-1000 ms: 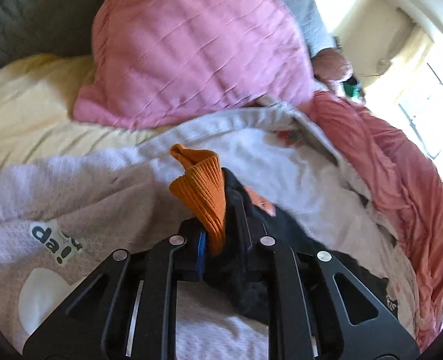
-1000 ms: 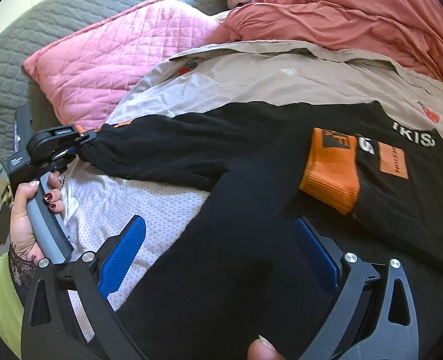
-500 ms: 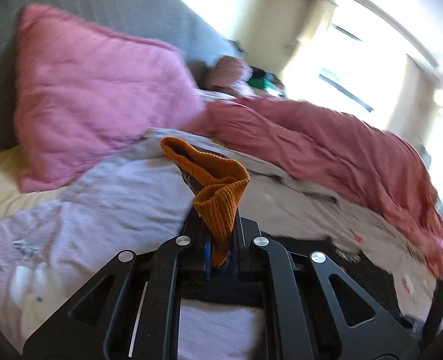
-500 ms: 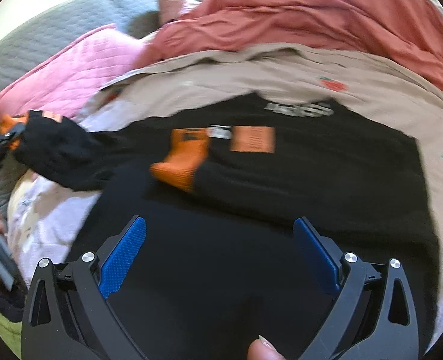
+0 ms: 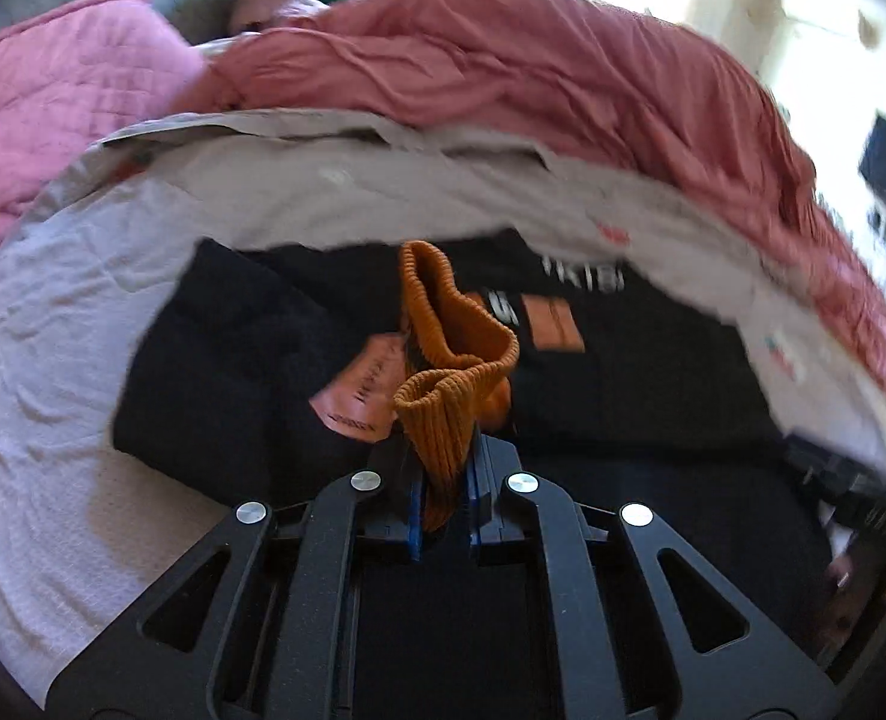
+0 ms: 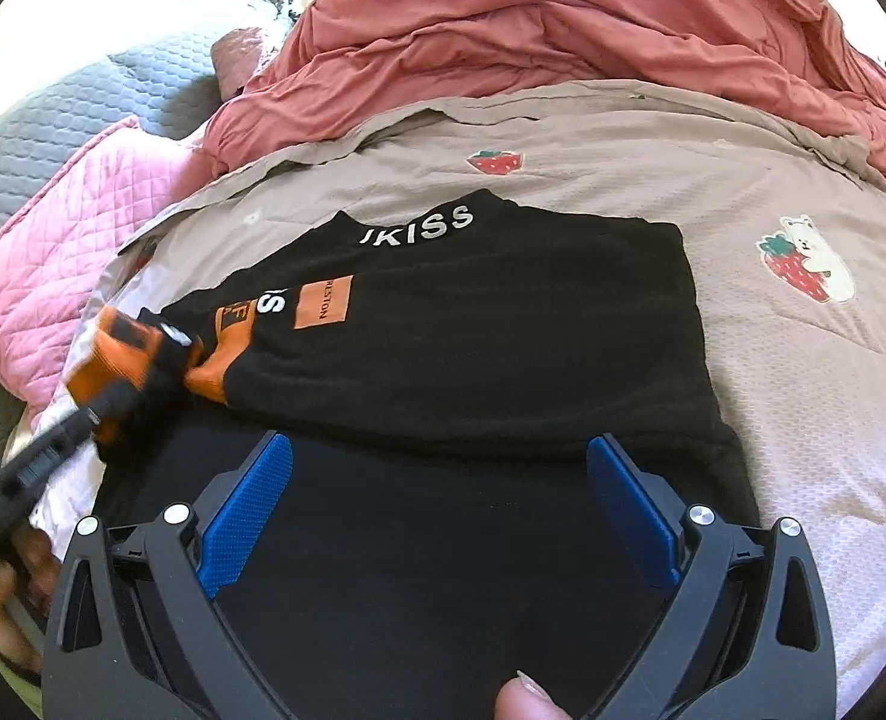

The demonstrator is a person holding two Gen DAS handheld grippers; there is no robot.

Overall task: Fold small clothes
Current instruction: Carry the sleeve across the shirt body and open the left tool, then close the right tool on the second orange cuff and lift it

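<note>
Black sweatshirt (image 6: 472, 324) lies flat on the bed, on the beige strawberry-print blanket (image 6: 772, 192). I read the left gripper (image 5: 443, 504) as clamped: its fingers (image 5: 414, 510) pinch the orange ribbed cuff (image 5: 443, 372) of one sleeve, and the cuff stands up out of them, folded over on itself. In the right wrist view that same cuff sits at the left edge of the garment, beside the second orange cuff (image 6: 221, 360), which rests on the chest.

Right gripper (image 6: 437, 510): I see its blue fingers (image 6: 251, 504) spread wide above the lower black fabric, nothing between them, no contact I can confirm.

Orientation: neckline with white lettering (image 6: 419, 228) points away from me, toward the rumpled salmon duvet (image 6: 562, 24); hem end is nearest the right gripper, so the long axis runs from me toward the duvet. An orange chest patch (image 6: 323, 303) sits just below the lettering. Pink quilted pillow (image 6: 71, 240) lies off the garment's left side, against a grey quilted headboard (image 6: 53, 138). No containers in view.
</note>
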